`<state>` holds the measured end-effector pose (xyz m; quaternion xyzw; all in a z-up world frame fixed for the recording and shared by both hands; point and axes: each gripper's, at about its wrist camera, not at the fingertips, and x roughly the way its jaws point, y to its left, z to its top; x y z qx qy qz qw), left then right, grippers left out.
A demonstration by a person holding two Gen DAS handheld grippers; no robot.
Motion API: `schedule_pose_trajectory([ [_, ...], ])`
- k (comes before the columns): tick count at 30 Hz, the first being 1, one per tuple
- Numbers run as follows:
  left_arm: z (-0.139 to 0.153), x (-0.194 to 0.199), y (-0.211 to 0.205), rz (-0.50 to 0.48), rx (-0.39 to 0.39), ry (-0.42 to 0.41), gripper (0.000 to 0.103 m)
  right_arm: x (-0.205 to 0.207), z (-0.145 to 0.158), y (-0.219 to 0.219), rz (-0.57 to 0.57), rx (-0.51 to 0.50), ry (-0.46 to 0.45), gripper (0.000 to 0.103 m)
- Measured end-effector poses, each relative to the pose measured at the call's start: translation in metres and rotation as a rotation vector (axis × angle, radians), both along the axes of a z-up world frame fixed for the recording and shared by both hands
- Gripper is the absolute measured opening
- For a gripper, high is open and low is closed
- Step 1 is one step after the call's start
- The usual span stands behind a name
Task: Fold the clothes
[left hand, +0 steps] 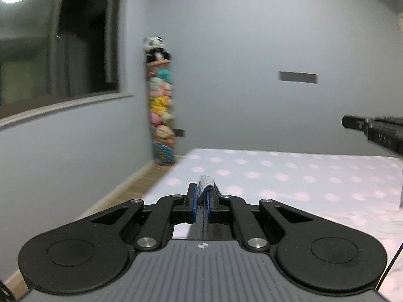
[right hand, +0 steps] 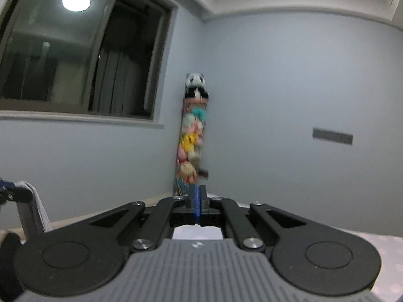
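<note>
Left wrist: left claw (left hand: 201,196) pinches checked cloth (left hand: 205,182) above bed edge (left hand: 166,176)

The bed with the dotted pink sheet (left hand: 289,176) lies below the left tongs (left hand: 200,196); the tall stack of soft toys (left hand: 161,115) stands in the corner behind it; the dark window (left hand: 63,37) is on the left wall.

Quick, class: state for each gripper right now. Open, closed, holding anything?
Left gripper: closed on a fold of checked cloth.
Right gripper: closed; nothing shows between its pads in its own view.
</note>
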<state>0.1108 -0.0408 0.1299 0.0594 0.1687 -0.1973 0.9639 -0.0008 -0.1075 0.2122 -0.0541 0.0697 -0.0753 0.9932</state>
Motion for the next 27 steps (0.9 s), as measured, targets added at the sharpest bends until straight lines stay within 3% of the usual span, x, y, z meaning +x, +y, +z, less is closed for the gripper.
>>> schedule_pose_trajectory([
  [2, -0.012, -0.009, -0.024, -0.056, 0.012, 0.018, 0.005, -0.018, -0.001, -0.013, 0.020, 0.016, 0.057, 0.000],
  [5, -0.039, -0.022, -0.052, -0.150, 0.031, 0.105, 0.005, -0.036, -0.029, -0.019, 0.053, 0.059, 0.160, 0.005],
  [10, -0.075, -0.028, -0.058, -0.194, 0.076, 0.187, 0.013, -0.048, -0.091, 0.001, 0.113, 0.102, 0.295, 0.005],
  [15, -0.075, -0.016, -0.034, -0.122, 0.116, 0.201, 0.023, -0.043, -0.134, 0.016, 0.187, 0.200, 0.379, 0.006],
  [16, -0.076, -0.013, -0.026, -0.100, 0.126, 0.204, 0.026, -0.038, -0.141, 0.020, 0.205, 0.205, 0.388, 0.009],
  [18, -0.080, -0.006, -0.009, -0.051, 0.147, 0.214, 0.039, -0.031, -0.147, 0.027, 0.240, 0.212, 0.405, 0.034],
  [19, -0.083, -0.003, -0.001, -0.024, 0.156, 0.221, 0.043, -0.024, -0.152, 0.031, 0.259, 0.216, 0.416, 0.039],
  [20, -0.085, 0.001, 0.008, 0.003, 0.166, 0.228, 0.048, -0.017, -0.157, 0.035, 0.278, 0.219, 0.427, 0.042],
  [25, -0.118, 0.022, 0.061, 0.119, 0.201, 0.313, 0.053, 0.017, -0.179, 0.062, 0.350, 0.203, 0.498, 0.046],
  [27, -0.131, 0.027, 0.080, 0.153, 0.212, 0.345, 0.058, 0.032, -0.193, 0.075, 0.370, 0.206, 0.532, 0.051],
])
